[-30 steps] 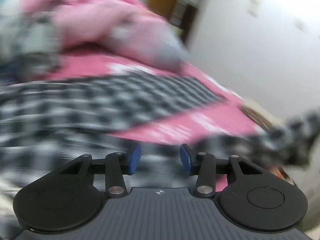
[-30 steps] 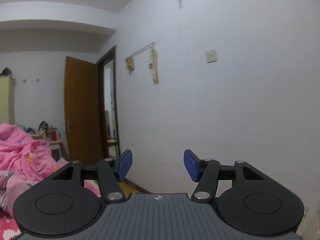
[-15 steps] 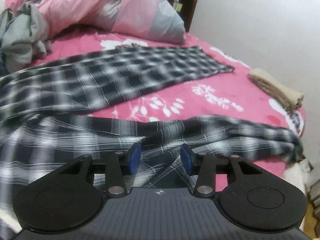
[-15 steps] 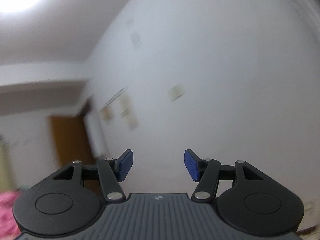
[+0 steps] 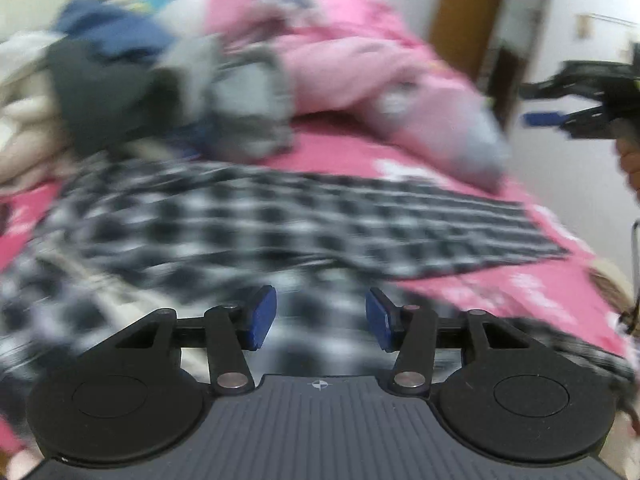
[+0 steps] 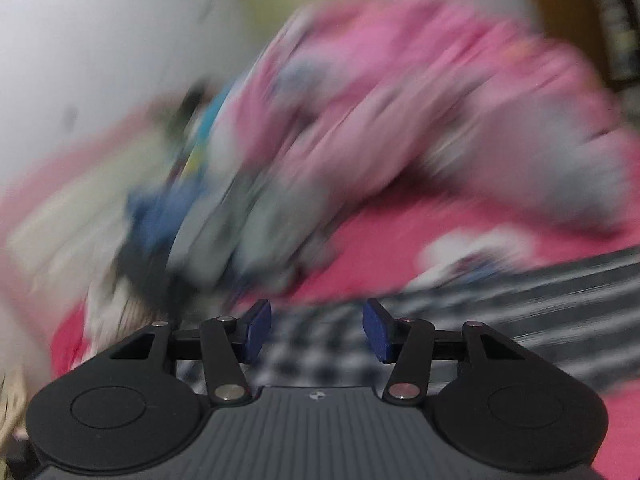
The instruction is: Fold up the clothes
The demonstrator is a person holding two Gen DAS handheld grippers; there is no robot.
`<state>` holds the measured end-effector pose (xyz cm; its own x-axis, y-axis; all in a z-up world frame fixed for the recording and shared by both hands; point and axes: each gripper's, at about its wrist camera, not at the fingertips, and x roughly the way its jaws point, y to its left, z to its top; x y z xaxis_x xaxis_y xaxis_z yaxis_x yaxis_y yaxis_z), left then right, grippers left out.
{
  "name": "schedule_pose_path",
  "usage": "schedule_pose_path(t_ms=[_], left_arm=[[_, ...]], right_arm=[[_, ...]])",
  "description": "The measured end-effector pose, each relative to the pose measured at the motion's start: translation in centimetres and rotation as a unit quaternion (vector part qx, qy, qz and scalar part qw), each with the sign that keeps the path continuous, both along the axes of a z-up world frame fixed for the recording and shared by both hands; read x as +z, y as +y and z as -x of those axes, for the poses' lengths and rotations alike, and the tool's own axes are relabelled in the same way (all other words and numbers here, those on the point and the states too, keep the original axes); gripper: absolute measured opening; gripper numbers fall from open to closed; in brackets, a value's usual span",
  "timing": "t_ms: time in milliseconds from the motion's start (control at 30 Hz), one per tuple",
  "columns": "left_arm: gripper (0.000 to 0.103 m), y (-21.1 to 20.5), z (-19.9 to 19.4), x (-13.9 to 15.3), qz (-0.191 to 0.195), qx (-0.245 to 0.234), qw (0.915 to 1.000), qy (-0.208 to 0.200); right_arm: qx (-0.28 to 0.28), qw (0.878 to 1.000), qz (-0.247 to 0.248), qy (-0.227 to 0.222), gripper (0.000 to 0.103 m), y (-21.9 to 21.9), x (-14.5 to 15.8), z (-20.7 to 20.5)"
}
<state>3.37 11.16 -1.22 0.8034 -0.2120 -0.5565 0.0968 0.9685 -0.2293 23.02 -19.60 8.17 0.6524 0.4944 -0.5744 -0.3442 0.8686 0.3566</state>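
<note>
A black-and-white checked garment [image 5: 280,224] lies spread across the pink bed [image 5: 552,280]; both views are motion-blurred. My left gripper [image 5: 320,316] is open and empty, just above the near part of the checked cloth. My right gripper [image 6: 316,330] is open and empty, over an edge of the same checked garment [image 6: 500,288]. The right gripper also shows in the left wrist view [image 5: 580,112], held high at the far right, apart from the cloth.
A pink quilt [image 5: 360,52] and a pile of grey, blue and dark clothes [image 5: 168,92] lie at the head of the bed. A wooden door [image 5: 460,20] and white wall stand at the right. A tan folded item [image 5: 612,284] sits at the bed's right edge.
The right gripper has swung down from the wall to face the bed and the checked cloth. The left gripper has tilted up, now showing the clothes pile and quilt. Both stayed open.
</note>
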Motion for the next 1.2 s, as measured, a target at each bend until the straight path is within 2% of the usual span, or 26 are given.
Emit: schedule_pose_path(t_ms=[100, 233, 367, 467, 500, 533, 600, 633, 700, 800, 867, 933, 1000, 1100, 1200], left_arm=[[0.05, 2.2, -0.1, -1.4, 0.007, 0.02, 0.9997, 0.006], [0.05, 4.8, -0.1, -3.2, 0.021, 0.039, 0.9989, 0.012], [0.049, 7.4, 0.0, -5.0, 0.034, 0.058, 0.9976, 0.018], [0.049, 9.1, 0.1, -6.2, 0.041, 0.069, 0.9965, 0.02], [0.049, 9.0, 0.2, -6.3, 0.036, 0.068, 0.9969, 0.017], [0.049, 8.8, 0.3, -6.3, 0.032, 0.066, 0.9972, 0.014], [0.049, 8.5, 0.4, -6.4, 0.025, 0.063, 0.9977, 0.009], [0.049, 8.5, 0.4, -6.4, 0.023, 0.061, 0.9978, 0.007], [0.049, 8.8, 0.3, -6.7, 0.031, 0.059, 0.9977, 0.004], [0.049, 9.5, 0.3, -7.0, 0.051, 0.057, 0.9971, 0.002], [0.049, 9.8, 0.3, -7.1, 0.059, 0.056, 0.9967, 0.002], [0.049, 9.9, 0.3, -7.1, 0.06, 0.057, 0.9966, 0.002], [0.049, 9.9, 0.2, -7.1, 0.06, 0.059, 0.9964, 0.003], [0.049, 9.8, 0.3, -7.0, 0.059, 0.064, 0.9962, 0.004], [0.05, 9.4, 0.6, -6.8, 0.055, 0.068, 0.9961, 0.005]], right_arm=[[0.069, 0.996, 0.046, 0.041, 0.052, 10.0, -5.7, -5.3], [0.117, 0.986, 0.107, 0.054, 0.048, 19.7, -11.1, -9.6], [0.142, 0.976, 0.149, 0.064, 0.047, 25.7, -16.1, -14.5], [0.106, 0.98, 0.156, 0.061, 0.046, 27.7, -18.0, -17.9], [0.085, 0.984, 0.146, 0.057, 0.045, 27.6, -18.0, -18.9], [0.066, 0.987, 0.131, 0.061, 0.039, 27.3, -17.9, -19.5], [0.03, 0.992, 0.095, 0.08, 0.036, 26.1, -17.4, -20.3], [0.025, 0.993, 0.073, 0.089, 0.037, 25.5, -17.0, -20.1], [0.054, 0.993, 0.051, 0.088, 0.037, 24.8, -15.7, -18.1], [0.134, 0.986, 0.06, 0.075, 0.038, 25.3, -13.8, -14.2], [0.166, 0.978, 0.075, 0.101, 0.039, 26.6, -14.4, -13.5], [0.14, 0.976, 0.118, 0.118, 0.038, 28.1, -16.2, -14.5], [0.087, 0.979, 0.156, 0.098, 0.036, 27.9, -16.4, -15.7], [0.043, 0.991, 0.117, 0.053, 0.037, 24.0, -11.6, -14.7], [0.028, 0.997, 0.072, 0.001, 0.037, 17.9, -4.6, -10.0]])
